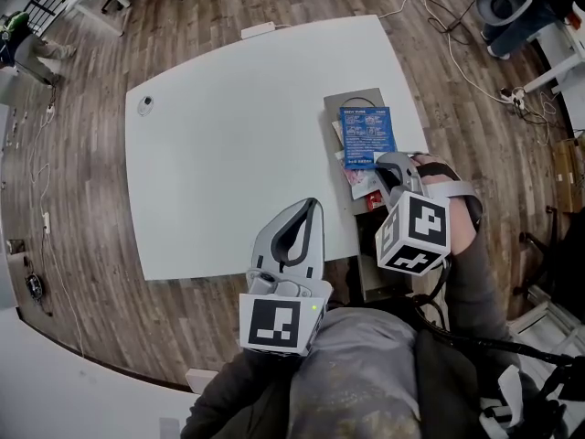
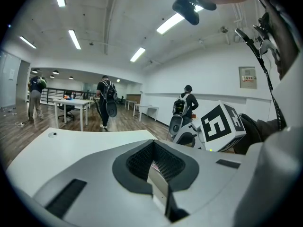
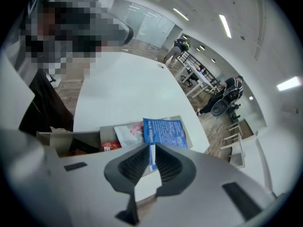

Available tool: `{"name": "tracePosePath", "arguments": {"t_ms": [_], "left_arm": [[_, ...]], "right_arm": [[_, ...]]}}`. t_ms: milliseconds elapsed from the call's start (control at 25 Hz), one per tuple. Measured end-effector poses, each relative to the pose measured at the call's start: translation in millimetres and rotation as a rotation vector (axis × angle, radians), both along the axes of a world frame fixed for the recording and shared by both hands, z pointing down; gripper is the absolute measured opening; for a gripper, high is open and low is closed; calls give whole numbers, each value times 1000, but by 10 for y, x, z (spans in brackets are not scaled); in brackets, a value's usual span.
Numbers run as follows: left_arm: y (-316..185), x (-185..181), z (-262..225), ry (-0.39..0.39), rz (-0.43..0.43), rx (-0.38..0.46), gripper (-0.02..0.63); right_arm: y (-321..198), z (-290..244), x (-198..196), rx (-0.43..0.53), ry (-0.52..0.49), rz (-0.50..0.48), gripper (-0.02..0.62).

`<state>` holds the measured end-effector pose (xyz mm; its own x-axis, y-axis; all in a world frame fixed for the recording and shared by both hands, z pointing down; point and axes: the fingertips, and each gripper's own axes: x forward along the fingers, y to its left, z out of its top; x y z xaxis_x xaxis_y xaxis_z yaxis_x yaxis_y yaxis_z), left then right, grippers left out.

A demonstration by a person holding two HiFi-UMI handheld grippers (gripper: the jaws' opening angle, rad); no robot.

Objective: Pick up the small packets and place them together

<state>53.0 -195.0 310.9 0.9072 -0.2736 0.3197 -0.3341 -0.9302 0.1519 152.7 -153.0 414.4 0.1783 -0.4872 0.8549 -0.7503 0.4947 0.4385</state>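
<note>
Here, my right gripper [image 3: 151,145] pinches the blue packet [image 3: 165,131] by its edge at the grey board [image 1: 356,99]; my left gripper [image 2: 154,143] hangs nearby, jaws together.

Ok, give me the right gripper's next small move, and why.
Probably open the right gripper and let go: it looks shut on the near edge of the blue packet, which already lies flat on the grey tray, overlapping the white packet beside the red packet.

White table [image 1: 238,154] carries a grey board [image 1: 384,99] and a small round object [image 1: 145,104].
</note>
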Motion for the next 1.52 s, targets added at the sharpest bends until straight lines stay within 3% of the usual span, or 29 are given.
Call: {"name": "tracePosePath", "arguments": {"t_ms": [200,600,760,1000,1240,1520], "left_arm": [[-11,-37,-15,4,0,1,0],[171,-107,-67,1,56,6,0],[224,-48,-244,59,95,46,2],[575,-155,-240,92,167,16,0],[841,-355,-154,71,215,-16,2],[904,-593,54,9,200,-25,0]], "right_arm": [[29,-10,-38,-4,3,6,80],[257,-111,-147,15,10,42,86],[406,-305,-5,48,63,111,86],[954,-312,-91,19,75,226,86],[1286,-90,-465,-27,22,260,86],[1369,342,-965,-96,-101,201,114]]}}
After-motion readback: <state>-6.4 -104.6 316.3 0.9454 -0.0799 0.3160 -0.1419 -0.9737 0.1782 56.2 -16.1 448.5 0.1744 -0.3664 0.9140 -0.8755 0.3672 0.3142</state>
